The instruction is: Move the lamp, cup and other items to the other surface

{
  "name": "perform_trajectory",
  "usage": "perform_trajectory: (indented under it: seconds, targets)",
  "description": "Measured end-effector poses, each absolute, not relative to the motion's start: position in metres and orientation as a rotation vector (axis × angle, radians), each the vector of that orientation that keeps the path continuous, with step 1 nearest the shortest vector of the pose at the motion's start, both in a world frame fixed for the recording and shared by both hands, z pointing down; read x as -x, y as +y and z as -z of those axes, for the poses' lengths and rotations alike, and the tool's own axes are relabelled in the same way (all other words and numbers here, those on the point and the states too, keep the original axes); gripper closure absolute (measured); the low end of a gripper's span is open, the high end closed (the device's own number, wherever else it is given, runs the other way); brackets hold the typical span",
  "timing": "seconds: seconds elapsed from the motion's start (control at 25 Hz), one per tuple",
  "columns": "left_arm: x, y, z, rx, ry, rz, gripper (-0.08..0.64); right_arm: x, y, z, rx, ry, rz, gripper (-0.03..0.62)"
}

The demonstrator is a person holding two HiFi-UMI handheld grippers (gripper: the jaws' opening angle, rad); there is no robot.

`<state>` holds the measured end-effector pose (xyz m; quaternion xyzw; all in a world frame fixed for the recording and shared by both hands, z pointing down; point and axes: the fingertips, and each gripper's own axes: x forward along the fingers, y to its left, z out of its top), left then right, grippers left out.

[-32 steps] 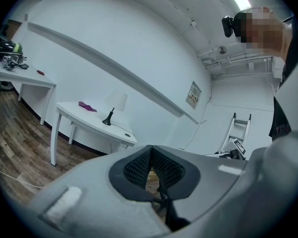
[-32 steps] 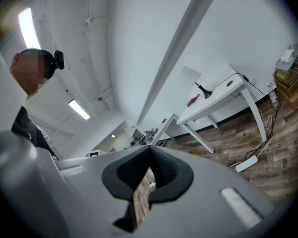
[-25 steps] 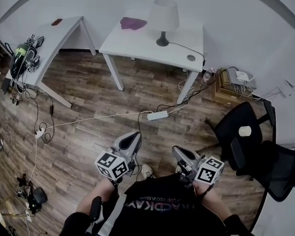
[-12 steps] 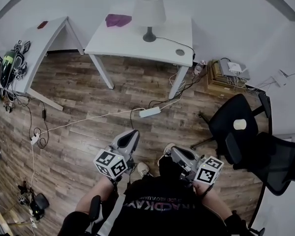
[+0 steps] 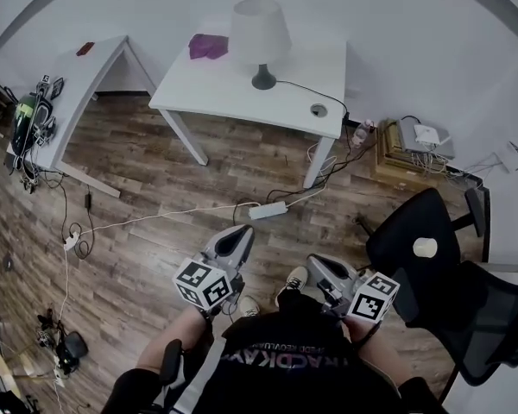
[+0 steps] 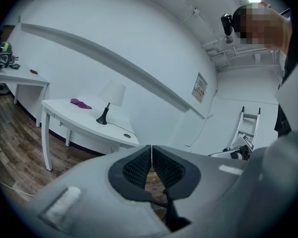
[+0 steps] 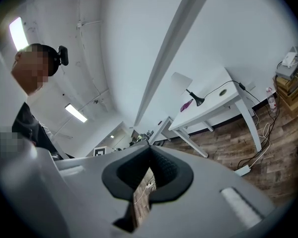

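A white-shaded lamp on a dark base stands on the white table, with a purple cloth behind it to the left. A white cup sits on the seat of a black office chair at the right. My left gripper and right gripper hang side by side above the wood floor, well short of the table, both shut and empty. The left gripper view shows its pads meeting, with the lamp and cloth far ahead. The right gripper view shows the lamp in the distance.
A second white table at the left carries a small red item and cabled gear. A power strip and cables lie on the floor between me and the lamp table. Boxes with devices stand by the right wall.
The person has walked across the floor, so the tables and power strip have shifted in view. Both grippers travelled along, still shut and empty.
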<state>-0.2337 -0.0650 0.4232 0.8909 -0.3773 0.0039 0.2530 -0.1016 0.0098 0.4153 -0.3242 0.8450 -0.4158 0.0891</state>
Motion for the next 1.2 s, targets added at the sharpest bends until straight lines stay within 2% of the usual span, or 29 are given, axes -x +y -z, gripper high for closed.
perform_trajectory:
  seconds: [0.72, 1.2]
  targets:
    - [0.147, -0.151, -0.412, -2.484, -1.079, -0.117, 0.5, -0.024, -0.03, -0.398, 1.087, 2.381, 1.076, 0.588]
    - [0.143, -0.25, -0.419, -2.469, -1.263, -0.123, 0.397, -0.077, -0.038, -0.396, 1.275, 2.244, 1.011, 0.589]
